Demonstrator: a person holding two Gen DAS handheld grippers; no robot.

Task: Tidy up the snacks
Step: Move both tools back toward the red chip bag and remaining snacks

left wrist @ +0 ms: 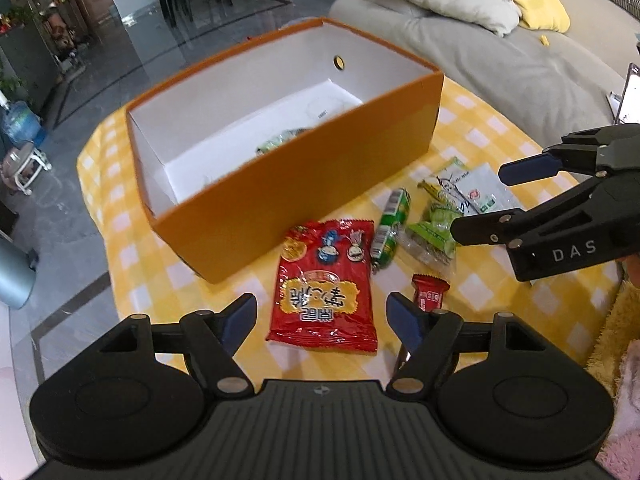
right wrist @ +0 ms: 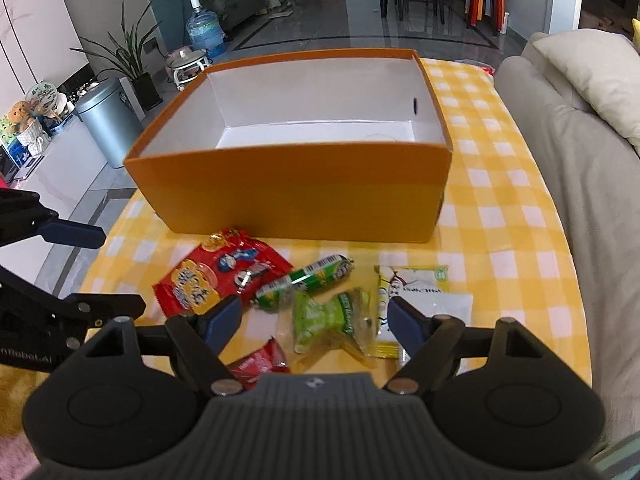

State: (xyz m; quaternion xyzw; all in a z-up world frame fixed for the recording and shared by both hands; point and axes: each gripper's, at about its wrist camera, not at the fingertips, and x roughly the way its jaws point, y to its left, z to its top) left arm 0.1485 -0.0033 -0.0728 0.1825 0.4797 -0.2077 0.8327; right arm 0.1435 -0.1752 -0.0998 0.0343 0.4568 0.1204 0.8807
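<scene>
In the left wrist view, the left gripper (left wrist: 322, 318) is at the bottom of the frame with its jaws wide apart and nothing pressed between them. The red snack bag (left wrist: 325, 286) lies flat on the yellow checked tablecloth (left wrist: 480, 120), in the lower middle, seen between the two blue pads. Just right of it lies a small red wrapper (left wrist: 430, 293), near the right pad. Above these, in the middle right, are a green sausage stick (left wrist: 390, 226), a green clear-wrapped packet (left wrist: 434, 232) and a white and yellow sachet (left wrist: 466, 188). The orange box (left wrist: 304, 208) stands open in the centre of the frame, and a small green item (left wrist: 280, 140) lies inside on its white floor. The right gripper (left wrist: 484, 198) comes in from the right edge, its jaws apart above the sachet.

In the right wrist view, the right gripper (right wrist: 314, 324) is at the bottom, jaws fairly wide and empty. Between the pads lies the green clear-wrapped packet (right wrist: 328, 320). The white and yellow sachet (right wrist: 416, 296) is to its right, the sausage stick (right wrist: 304, 282) to the upper left, the red snack bag (right wrist: 218, 272) further left, and the small red wrapper (right wrist: 258, 364) at the lower left. The orange box (right wrist: 296, 200) fills the middle of the frame. The left gripper (right wrist: 108, 272) shows at the left edge, open.
</scene>
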